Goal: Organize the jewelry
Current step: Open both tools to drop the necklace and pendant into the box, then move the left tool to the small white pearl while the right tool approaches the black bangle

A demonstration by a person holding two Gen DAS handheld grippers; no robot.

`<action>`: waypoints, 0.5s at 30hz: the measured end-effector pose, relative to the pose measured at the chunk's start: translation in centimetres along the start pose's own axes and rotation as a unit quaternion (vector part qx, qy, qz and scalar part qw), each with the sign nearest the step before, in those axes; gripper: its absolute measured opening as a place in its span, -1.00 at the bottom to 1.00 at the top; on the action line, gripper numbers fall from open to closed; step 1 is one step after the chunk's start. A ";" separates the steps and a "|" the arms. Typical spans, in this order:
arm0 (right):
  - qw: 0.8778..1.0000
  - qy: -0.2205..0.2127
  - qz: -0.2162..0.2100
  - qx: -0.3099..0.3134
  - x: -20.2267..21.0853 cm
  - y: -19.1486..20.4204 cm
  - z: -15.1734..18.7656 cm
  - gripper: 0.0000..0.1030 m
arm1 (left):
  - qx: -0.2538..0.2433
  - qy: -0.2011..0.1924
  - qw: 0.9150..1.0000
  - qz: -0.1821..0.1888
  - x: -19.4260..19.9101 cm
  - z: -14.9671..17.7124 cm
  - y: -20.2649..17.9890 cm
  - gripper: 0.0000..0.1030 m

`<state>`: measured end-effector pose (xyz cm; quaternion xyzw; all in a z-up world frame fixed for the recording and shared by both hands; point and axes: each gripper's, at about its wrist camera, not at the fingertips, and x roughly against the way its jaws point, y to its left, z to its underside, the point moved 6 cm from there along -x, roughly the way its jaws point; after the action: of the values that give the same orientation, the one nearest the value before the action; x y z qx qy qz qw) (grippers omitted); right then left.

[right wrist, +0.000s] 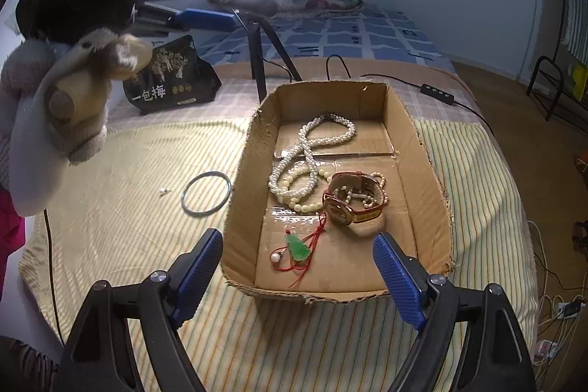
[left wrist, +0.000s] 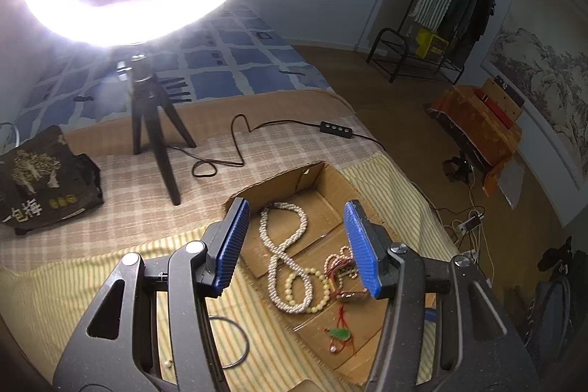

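An open cardboard box [right wrist: 422,149] [left wrist: 279,182] sits on a striped yellow cloth on the bed. Inside lie a pearl necklace [right wrist: 312,142] [left wrist: 290,245], a pale bead bracelet [right wrist: 301,201] [left wrist: 316,285], a gold watch [right wrist: 352,201], and a green pendant on red cord [right wrist: 297,247] [left wrist: 340,333]. A dark bangle [right wrist: 205,193] [left wrist: 235,340] and a small pearl earring [right wrist: 163,191] [left wrist: 168,363] lie on the cloth left of the box. My left gripper [left wrist: 297,245] is open and empty, high above the box. My right gripper [right wrist: 297,274] is open and empty over the box's near edge.
A lit ring lamp on a black tripod [left wrist: 154,120] stands behind the box, its cable and switch [left wrist: 336,128] trailing right. A black snack bag [right wrist: 172,79] lies at back left. The bed's edge drops to the floor on the right, with cables [right wrist: 558,307] there.
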<state>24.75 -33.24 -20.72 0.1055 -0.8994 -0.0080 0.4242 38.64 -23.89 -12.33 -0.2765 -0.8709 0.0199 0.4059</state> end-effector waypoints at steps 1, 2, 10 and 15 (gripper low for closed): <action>1.000 -0.002 -0.001 -0.001 0.2 0.1 0.0 0.66 | 0.001 -0.002 1.000 -0.001 0.4 0.1 0.3 0.06; 1.000 -0.003 -0.003 -0.002 0.4 0.2 0.0 0.66 | 0.002 -0.003 1.000 -0.001 0.7 0.3 0.6 0.06; 1.000 -0.013 -0.021 0.005 1.5 1.8 -0.4 0.66 | -0.004 -0.009 0.999 -0.037 3.7 2.7 5.0 0.06; 0.999 -0.015 -0.044 0.026 1.7 3.7 -0.7 0.56 | -0.003 -0.001 0.998 -0.063 5.3 5.0 8.7 0.06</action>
<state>23.55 -29.88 -18.60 0.1555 -0.9002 -0.0048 0.4066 36.34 -12.95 -14.22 -0.2222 -0.8870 -0.0084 0.4046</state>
